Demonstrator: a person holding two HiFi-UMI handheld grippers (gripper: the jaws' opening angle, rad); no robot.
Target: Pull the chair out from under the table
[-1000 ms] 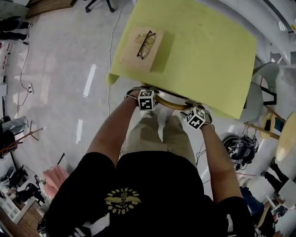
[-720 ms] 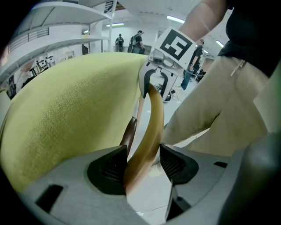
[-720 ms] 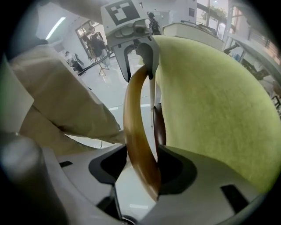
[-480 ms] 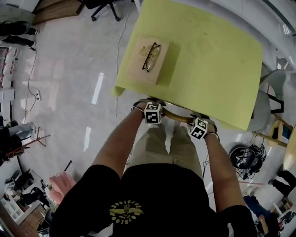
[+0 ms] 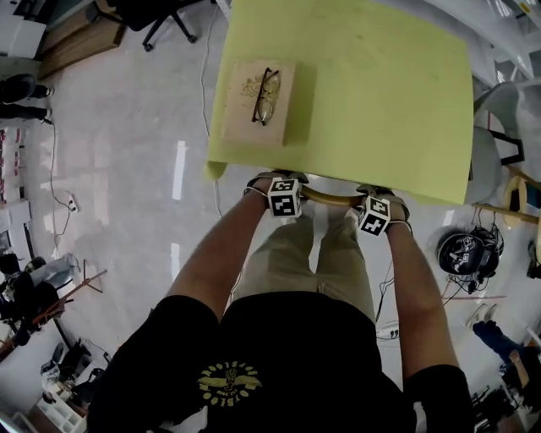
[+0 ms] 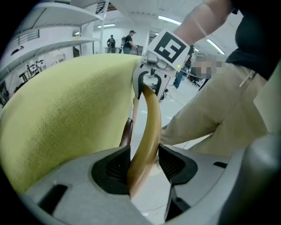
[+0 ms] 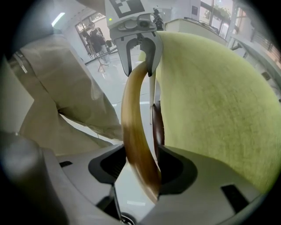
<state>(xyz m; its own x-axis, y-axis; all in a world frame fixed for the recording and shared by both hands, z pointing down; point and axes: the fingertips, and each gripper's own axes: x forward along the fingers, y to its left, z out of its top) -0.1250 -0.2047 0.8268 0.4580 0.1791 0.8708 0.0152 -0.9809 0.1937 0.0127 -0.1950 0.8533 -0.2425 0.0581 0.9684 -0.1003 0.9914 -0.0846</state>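
Observation:
The chair's curved wooden back rail shows just past the near edge of the table under its yellow-green cloth; the rest of the chair is hidden beneath it. My left gripper is shut on the rail's left end and my right gripper on its right end. In the left gripper view the rail runs between the closed jaws of the left gripper to the right gripper. In the right gripper view the rail passes through the right gripper toward the left gripper.
A flat box with a pair of glasses lies on the table's left part. An office chair stands far left, a white chair at the right. A black helmet and cables lie on the floor. My legs stand right behind the rail.
The head view has swung and the table looks squarer to me. Both grippers stay shut on the back rail, which sits about as near the table's edge as before.

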